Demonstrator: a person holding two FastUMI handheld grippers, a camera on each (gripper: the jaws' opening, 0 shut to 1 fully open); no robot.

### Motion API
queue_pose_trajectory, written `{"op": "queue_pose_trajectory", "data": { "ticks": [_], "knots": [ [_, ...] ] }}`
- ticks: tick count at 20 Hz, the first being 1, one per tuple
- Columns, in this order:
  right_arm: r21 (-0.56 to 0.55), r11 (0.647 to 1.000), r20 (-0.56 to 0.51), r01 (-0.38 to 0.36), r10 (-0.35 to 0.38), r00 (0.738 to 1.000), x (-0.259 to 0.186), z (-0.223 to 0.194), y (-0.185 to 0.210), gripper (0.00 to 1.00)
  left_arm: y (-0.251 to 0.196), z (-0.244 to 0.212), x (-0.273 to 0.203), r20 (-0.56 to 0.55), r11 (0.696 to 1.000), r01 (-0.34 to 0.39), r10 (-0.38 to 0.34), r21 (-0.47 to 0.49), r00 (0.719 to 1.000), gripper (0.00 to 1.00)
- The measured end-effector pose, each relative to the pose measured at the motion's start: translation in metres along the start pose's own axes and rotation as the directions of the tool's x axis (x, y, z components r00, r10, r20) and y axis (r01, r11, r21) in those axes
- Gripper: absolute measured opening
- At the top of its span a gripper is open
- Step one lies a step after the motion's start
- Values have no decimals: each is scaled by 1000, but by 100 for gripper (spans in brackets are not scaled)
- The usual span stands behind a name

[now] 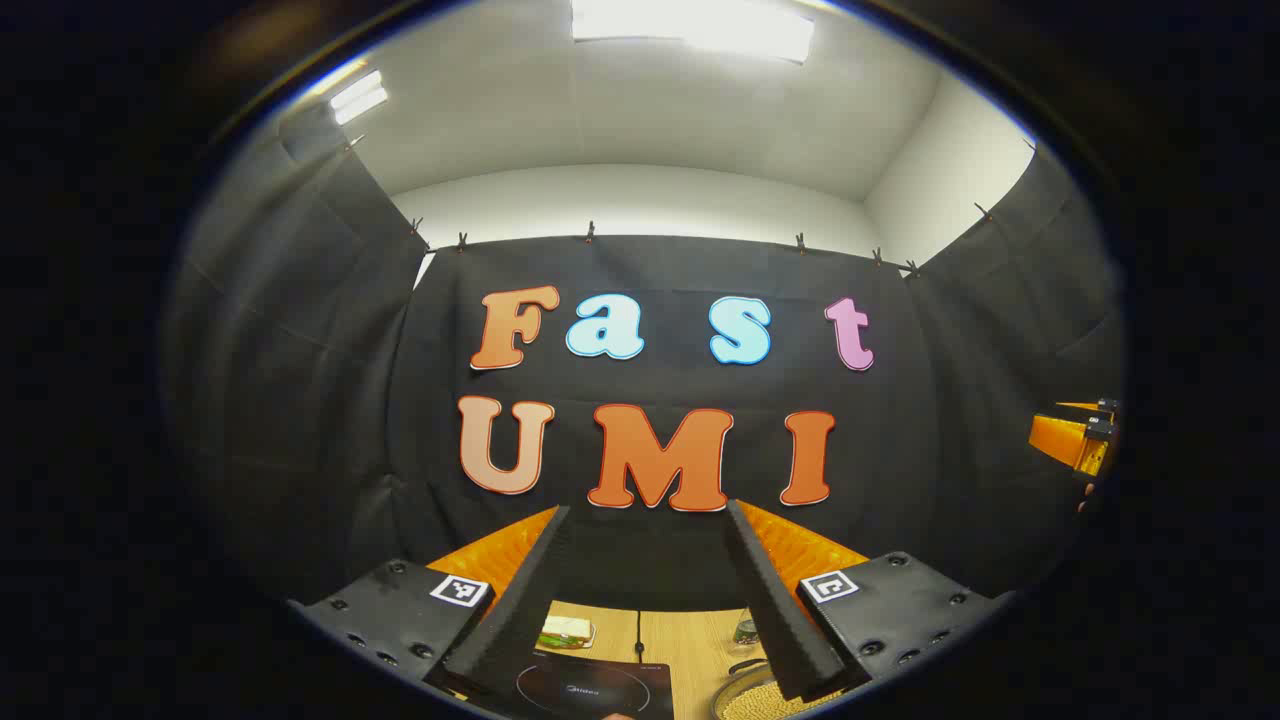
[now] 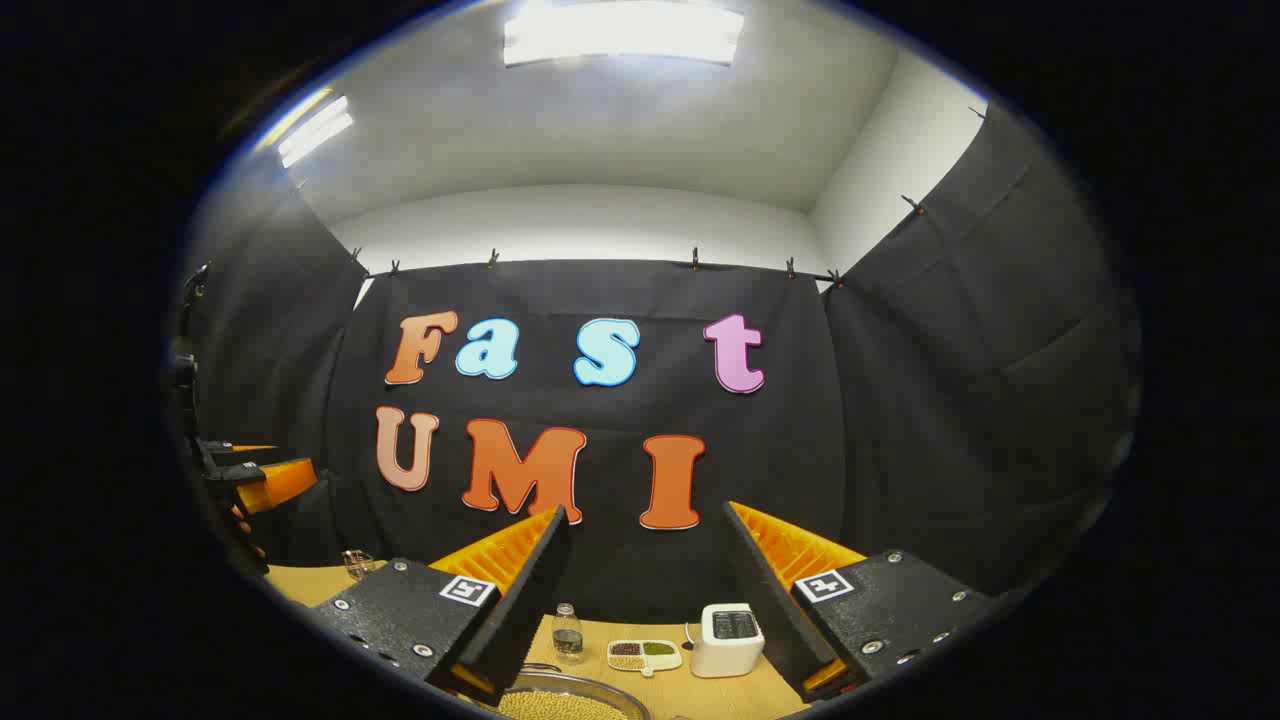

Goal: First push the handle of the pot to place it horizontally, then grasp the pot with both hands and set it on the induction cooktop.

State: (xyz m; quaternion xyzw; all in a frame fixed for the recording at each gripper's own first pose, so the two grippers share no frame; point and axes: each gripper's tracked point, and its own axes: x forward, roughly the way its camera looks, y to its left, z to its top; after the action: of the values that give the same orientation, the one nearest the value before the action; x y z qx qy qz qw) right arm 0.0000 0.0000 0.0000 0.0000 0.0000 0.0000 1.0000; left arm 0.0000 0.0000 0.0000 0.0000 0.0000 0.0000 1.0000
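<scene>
Nothing is started. The left gripper (image 1: 648, 515) hangs high, jaws wide and empty, above the induction cooktop (image 1: 595, 688). Right of it the pot (image 1: 765, 700), filled with pale grains, is cut off and its handle is hard to make out. The right gripper (image 2: 645, 515), likewise spread empty, must descend and find that handle.
</scene>
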Motion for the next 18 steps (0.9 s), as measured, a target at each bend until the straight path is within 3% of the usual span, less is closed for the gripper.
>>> {"op": "queue_pose_trajectory", "data": {
  "ticks": [7, 18],
  "knots": [
    [12, 1000, 1, -15, 15, 1000, 2, -2, 3, 93, -13, -15, -1, -38, 999, 36, -35, 12, 999, 100],
    [9, 999, -11, -32, 32, 999, 9, -8, 7, 93, 1, -4, -1, -5, 1000, -4, 4, 20, 1000, 100]
  ]
}}
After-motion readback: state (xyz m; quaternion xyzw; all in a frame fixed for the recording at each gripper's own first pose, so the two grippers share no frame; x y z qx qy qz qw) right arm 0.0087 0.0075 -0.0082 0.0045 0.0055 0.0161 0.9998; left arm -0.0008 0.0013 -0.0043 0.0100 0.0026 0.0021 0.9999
